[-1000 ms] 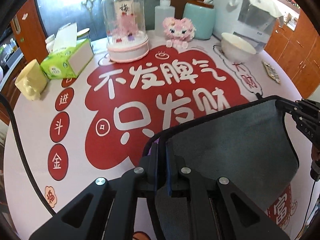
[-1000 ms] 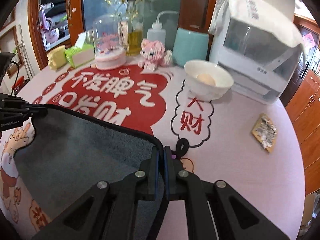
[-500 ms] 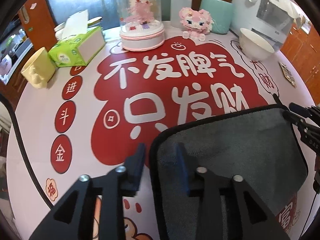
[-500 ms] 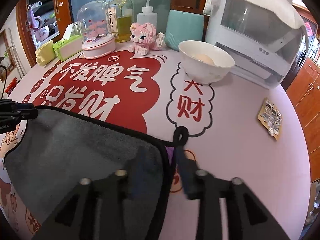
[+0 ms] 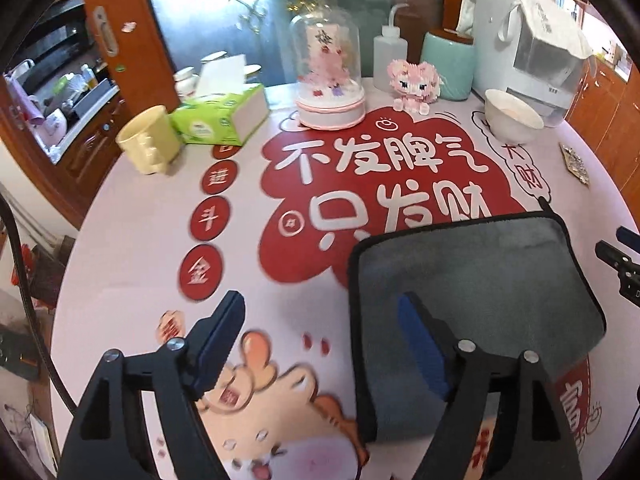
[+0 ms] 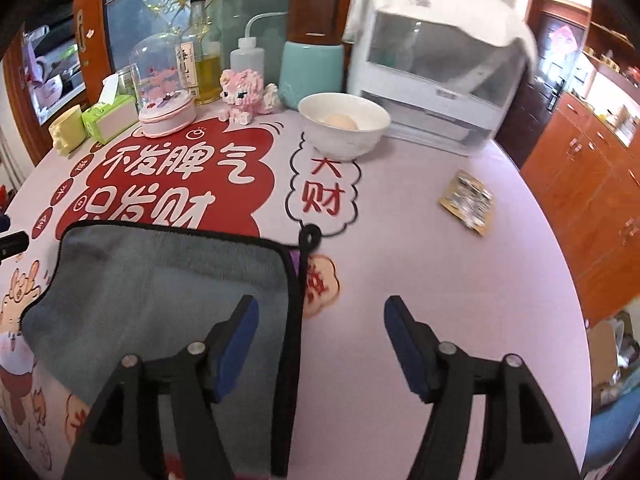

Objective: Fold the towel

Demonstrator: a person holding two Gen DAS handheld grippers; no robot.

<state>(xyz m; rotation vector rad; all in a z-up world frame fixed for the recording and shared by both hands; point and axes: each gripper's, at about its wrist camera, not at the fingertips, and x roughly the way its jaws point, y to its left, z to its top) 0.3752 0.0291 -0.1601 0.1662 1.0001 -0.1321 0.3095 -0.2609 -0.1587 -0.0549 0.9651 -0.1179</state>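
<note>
A grey towel [image 5: 476, 296] with black edging lies flat on the round table, folded over. It also shows in the right wrist view [image 6: 160, 300], with a black hanging loop [image 6: 310, 236] at its far right corner. My left gripper [image 5: 324, 312] is open and empty, its jaws straddling the towel's left edge from above. My right gripper [image 6: 320, 316] is open and empty, its jaws straddling the towel's right edge. The right gripper's tip shows at the right border of the left wrist view [image 5: 620, 260].
At the back of the table [image 5: 132, 248] stand a yellow mug [image 5: 148, 146], a green tissue box [image 5: 220, 118], a glass dome [image 5: 328, 80], a squeeze bottle [image 5: 388, 56], a pink toy [image 5: 414, 86], a teal canister [image 5: 448, 64], a white bowl [image 6: 344, 124] and a white appliance [image 6: 436, 64]. A small packet [image 6: 468, 202] lies right.
Both grippers were shut on the towel's far corners one second ago. They have opened wide, let the towel go, and drawn back and up.
</note>
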